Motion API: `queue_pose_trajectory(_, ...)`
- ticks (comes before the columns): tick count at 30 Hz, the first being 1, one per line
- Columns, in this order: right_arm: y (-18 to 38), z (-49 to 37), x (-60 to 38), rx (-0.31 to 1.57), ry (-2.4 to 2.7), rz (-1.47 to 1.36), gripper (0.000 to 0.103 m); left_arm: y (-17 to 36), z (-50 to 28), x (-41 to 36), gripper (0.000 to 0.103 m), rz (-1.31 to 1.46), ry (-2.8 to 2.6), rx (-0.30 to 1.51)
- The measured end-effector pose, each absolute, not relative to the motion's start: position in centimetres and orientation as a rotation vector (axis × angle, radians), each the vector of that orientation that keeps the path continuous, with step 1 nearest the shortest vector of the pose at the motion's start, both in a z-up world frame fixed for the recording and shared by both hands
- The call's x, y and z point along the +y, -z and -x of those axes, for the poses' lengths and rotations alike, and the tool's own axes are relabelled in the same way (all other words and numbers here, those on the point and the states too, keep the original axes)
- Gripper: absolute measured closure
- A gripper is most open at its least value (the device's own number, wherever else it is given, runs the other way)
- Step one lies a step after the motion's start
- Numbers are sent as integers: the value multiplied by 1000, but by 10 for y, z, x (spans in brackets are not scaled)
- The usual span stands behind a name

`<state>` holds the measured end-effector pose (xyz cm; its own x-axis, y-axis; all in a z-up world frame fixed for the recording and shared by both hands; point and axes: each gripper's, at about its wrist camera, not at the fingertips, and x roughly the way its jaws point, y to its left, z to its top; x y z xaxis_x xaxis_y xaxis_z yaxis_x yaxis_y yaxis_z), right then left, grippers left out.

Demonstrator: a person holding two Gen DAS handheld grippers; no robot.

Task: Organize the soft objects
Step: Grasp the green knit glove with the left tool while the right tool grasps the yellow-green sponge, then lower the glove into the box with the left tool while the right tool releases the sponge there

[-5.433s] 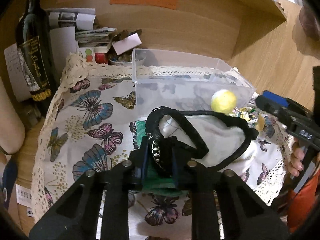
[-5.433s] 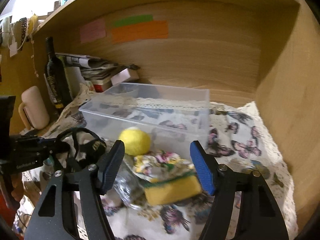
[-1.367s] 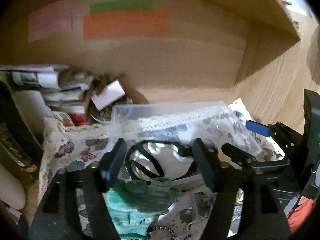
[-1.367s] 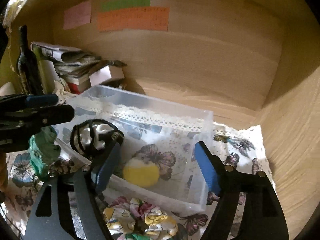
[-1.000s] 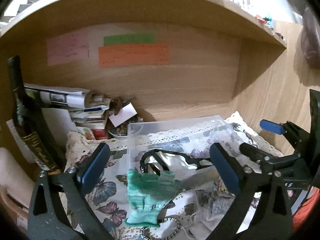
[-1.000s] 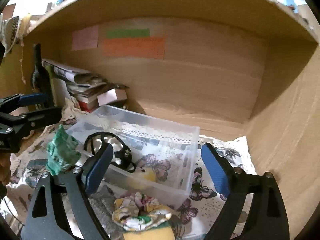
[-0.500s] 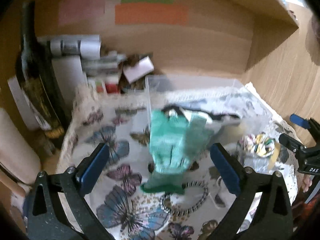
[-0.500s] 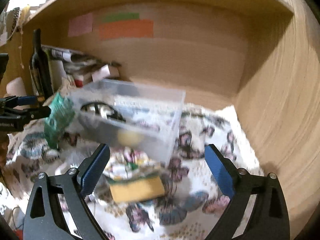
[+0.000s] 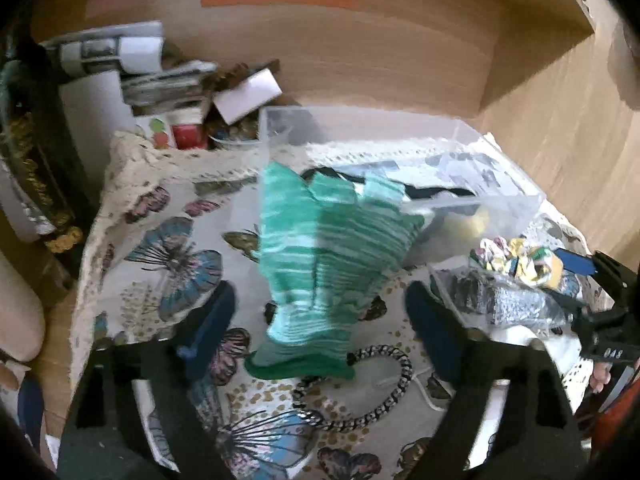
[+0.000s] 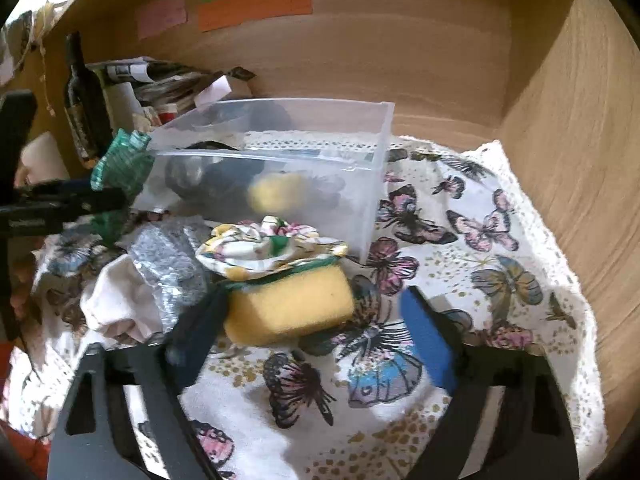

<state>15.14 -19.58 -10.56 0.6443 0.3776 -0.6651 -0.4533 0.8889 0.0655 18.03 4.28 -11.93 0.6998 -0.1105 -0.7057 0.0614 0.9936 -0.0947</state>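
A clear box [image 10: 372, 184] stands on the cloth-covered surface [image 10: 480, 280] toward the back, with a ball [image 10: 276, 194] and a looped strap [image 9: 436, 192] inside it. In front of the box, from the right wrist view, a scrunchie [image 10: 268, 248] lies on top of a sponge [image 10: 292, 308], and a foil bag [image 10: 168, 264] and a crumpled cloth [image 10: 116, 304] lie to their left. A knit glove [image 9: 328, 256] hangs over the box's left wall, a braided cord [image 9: 360, 392] lies on the surface in front of it, and a bottle [image 10: 82, 96] and a stack of papers [image 10: 160, 84] stand behind and left of the box.

Two low wrist views facing the shelf back, sharing the clear bin [image 9: 500, 184] [image 10: 360, 128].
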Motion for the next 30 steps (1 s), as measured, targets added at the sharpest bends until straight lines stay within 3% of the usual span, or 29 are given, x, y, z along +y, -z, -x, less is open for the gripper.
queue_pose_trajectory(2,106,-153,-195,740,-507,90,49,124,-184,41,34,63,102,809)
queue_pose_trajectory(6,104,-147,-190,714,-495,121,56,132,-185,39,63,50,109,834)
queue_pose_trajectory(10,97,-143,-193,686,-467,121,61,129,-179,42,75,69,119,828)
queue_pose_trajectory(15,80,-139,-205,631,-436,106,61,118,-168,47,82,87,115,795)
queue_pose_trajectory(30,21,-143,-207,434,-416,72,61,49,-156,45,82,86,122,600)
